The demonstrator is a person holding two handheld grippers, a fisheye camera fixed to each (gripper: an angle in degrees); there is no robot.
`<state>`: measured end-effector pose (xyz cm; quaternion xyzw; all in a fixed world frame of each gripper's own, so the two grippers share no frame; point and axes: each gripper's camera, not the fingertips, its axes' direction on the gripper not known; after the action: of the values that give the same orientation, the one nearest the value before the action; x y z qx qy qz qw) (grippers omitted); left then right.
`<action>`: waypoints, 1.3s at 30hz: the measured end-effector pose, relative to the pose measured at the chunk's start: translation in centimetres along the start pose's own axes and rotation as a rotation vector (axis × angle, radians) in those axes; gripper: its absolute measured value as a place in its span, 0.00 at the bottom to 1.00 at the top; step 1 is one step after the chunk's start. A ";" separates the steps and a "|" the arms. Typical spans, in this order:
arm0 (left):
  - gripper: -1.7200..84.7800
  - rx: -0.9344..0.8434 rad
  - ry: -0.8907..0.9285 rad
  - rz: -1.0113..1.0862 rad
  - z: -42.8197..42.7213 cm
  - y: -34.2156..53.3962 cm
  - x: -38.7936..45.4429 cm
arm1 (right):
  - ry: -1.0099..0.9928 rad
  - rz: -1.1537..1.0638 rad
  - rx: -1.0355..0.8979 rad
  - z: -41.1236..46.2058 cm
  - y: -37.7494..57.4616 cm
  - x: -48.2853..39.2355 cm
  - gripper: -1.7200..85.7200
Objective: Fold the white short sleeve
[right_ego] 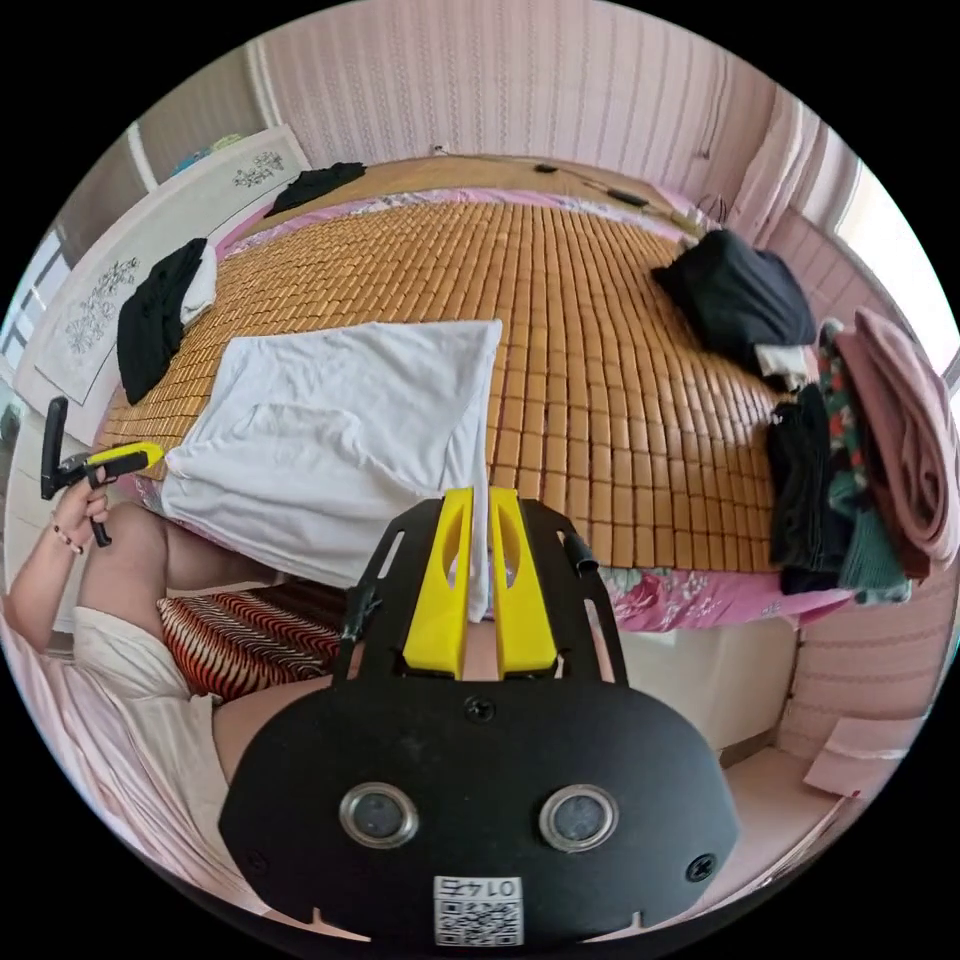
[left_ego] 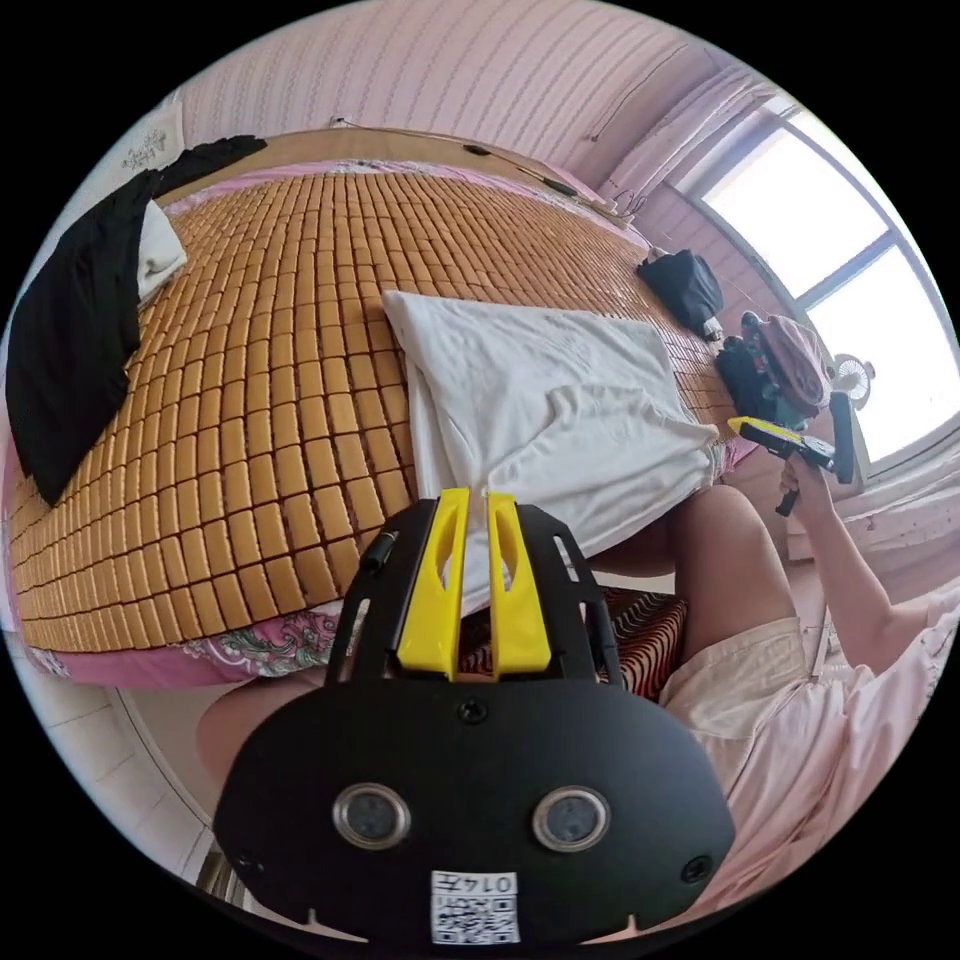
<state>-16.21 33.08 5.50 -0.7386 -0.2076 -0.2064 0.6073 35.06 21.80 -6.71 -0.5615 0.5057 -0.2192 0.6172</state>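
One white shirt (left_ego: 540, 400), two hand-held grippers (left_ego: 478, 505)

The left gripper (left_ego: 478, 497) has its yellow fingers (left_ego: 435, 590) pinched nearly together. The right gripper (right_ego: 478, 494) is pinched likewise, held by a hand (left_ego: 800, 483) with the forearm raised.

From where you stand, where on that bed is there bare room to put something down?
The woven mat lies bare between the white shirt and the dark clothes pile, and beyond the shirt toward the far wall. It is crowded along the window edge, where folded clothes stack up, and at the black garment.
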 end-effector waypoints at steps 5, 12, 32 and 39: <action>0.04 0.052 -0.110 0.121 -1.6 -1.3 3.0 | -0.189 -0.123 0.007 2.3 -3.4 -4.4 0.11; 0.09 0.016 0.086 0.127 4.5 -6.3 6.1 | -0.289 -0.110 -0.147 8.9 -6.0 -6.4 0.06; 0.06 -0.221 0.289 0.354 3.2 1.1 4.6 | -0.389 -0.277 -0.103 2.4 2.4 -1.1 0.10; 0.08 0.030 0.076 0.159 0.9 -5.0 0.2 | -0.244 -0.042 0.088 4.6 -4.7 2.9 0.15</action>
<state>-18.83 34.89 9.49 -0.7352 -0.1281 -0.1826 0.6401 41.56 20.24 -4.13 -0.5668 0.4049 -0.1841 0.6934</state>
